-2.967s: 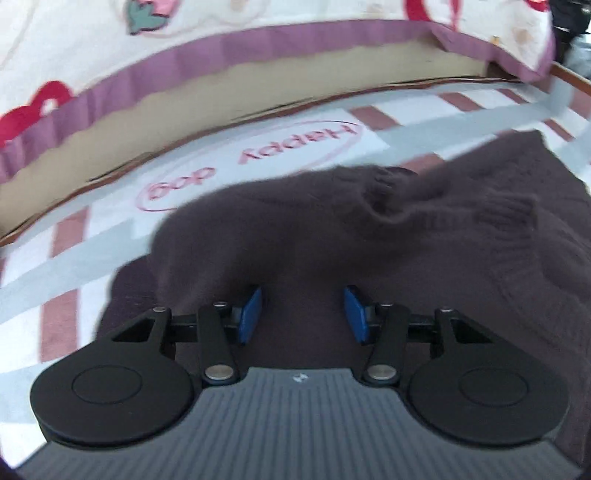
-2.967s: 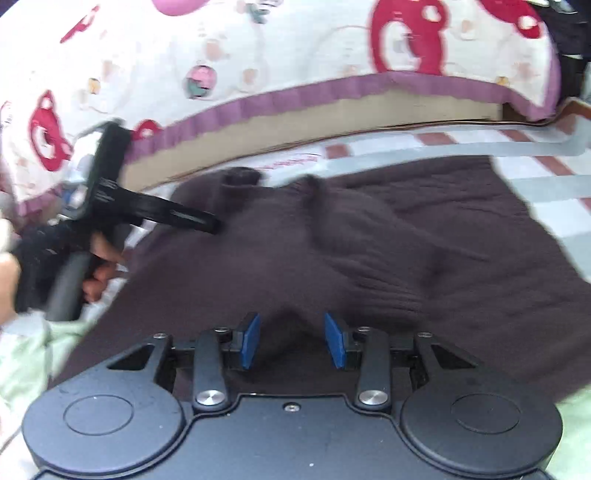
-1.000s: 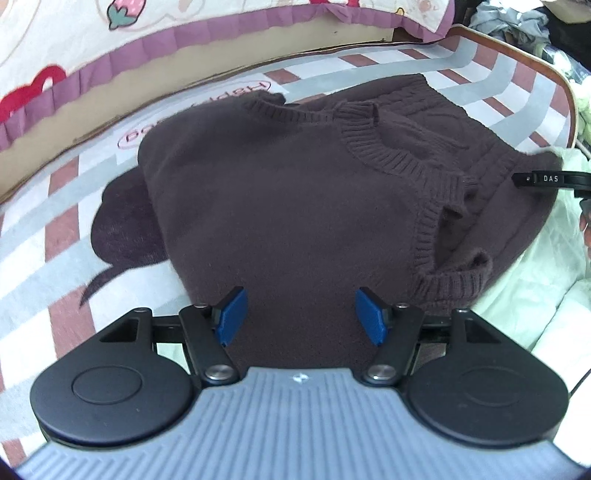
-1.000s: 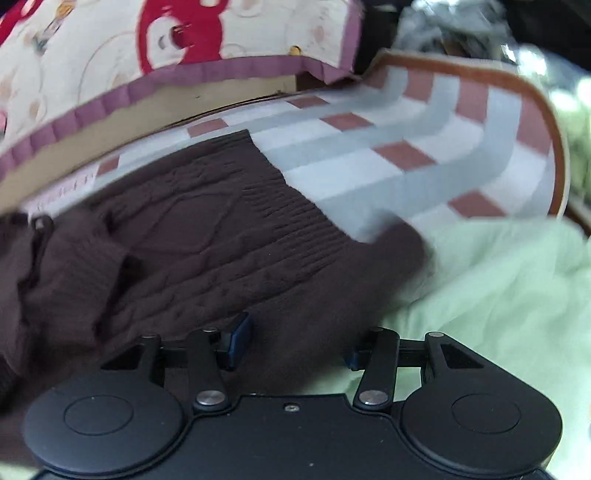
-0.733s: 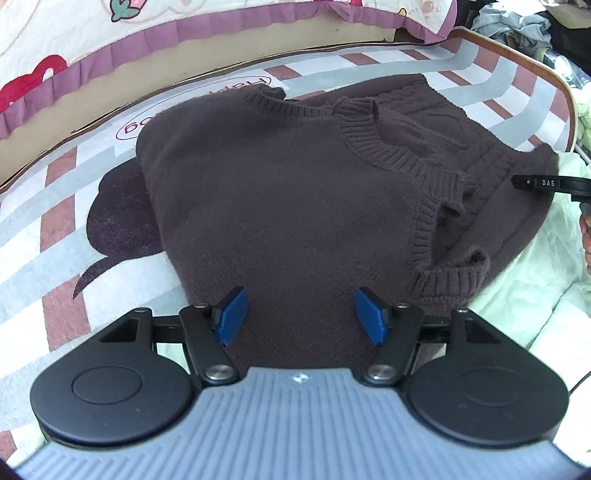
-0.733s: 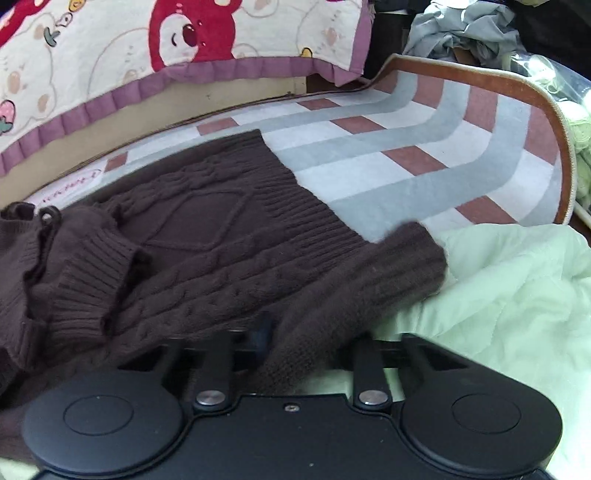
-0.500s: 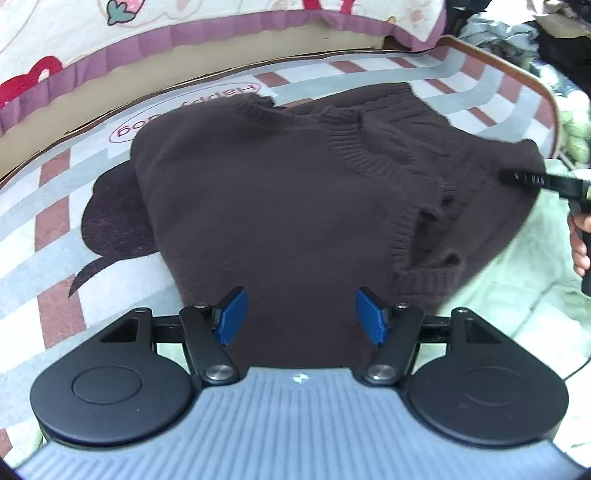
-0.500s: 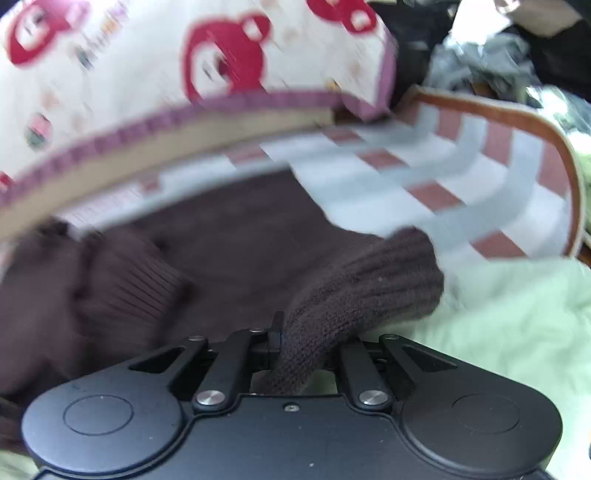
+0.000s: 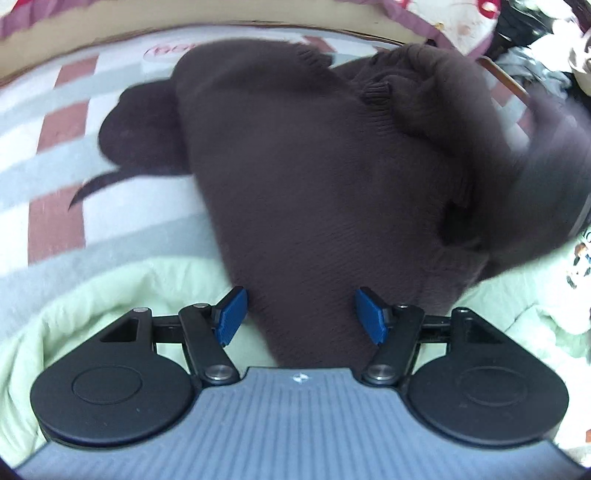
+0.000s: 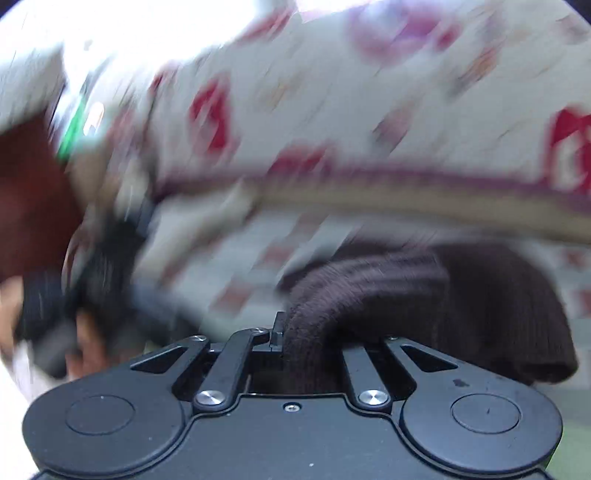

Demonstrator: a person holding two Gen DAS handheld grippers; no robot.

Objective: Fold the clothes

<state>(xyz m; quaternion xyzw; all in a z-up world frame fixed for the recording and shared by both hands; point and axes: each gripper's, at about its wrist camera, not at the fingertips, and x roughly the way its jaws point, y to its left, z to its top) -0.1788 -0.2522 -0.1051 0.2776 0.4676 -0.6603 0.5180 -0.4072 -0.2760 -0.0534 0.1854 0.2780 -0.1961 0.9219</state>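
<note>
Here, closest to my left camera, the left gripper has its blue pads spread wide, holding nothing; the near hem of the dark brown sweater lies between them, and I cannot tell whether the pads touch it. Under that hem is a pale green quilt, bunched on both sides of the gripper. Past the quilt, the sweater's body spreads over a striped mat of grey, white and brick-red bands, with a dark printed shape showing on the mat just left of the knit. Its ribbed collar sits toward the far right, and at the right edge a blurred fold of the sweater is lifted off the surface. Beyond the mat runs a purple-edged patterned cover.

On my right camera the right gripper has its jaws pressed together on a thick ribbed roll of the sweater, which rises between them and drapes off to the right. At the left of this badly blurred view I make out a hand around a dark handle. Farther back are the mat and the white cover with red figures.
</note>
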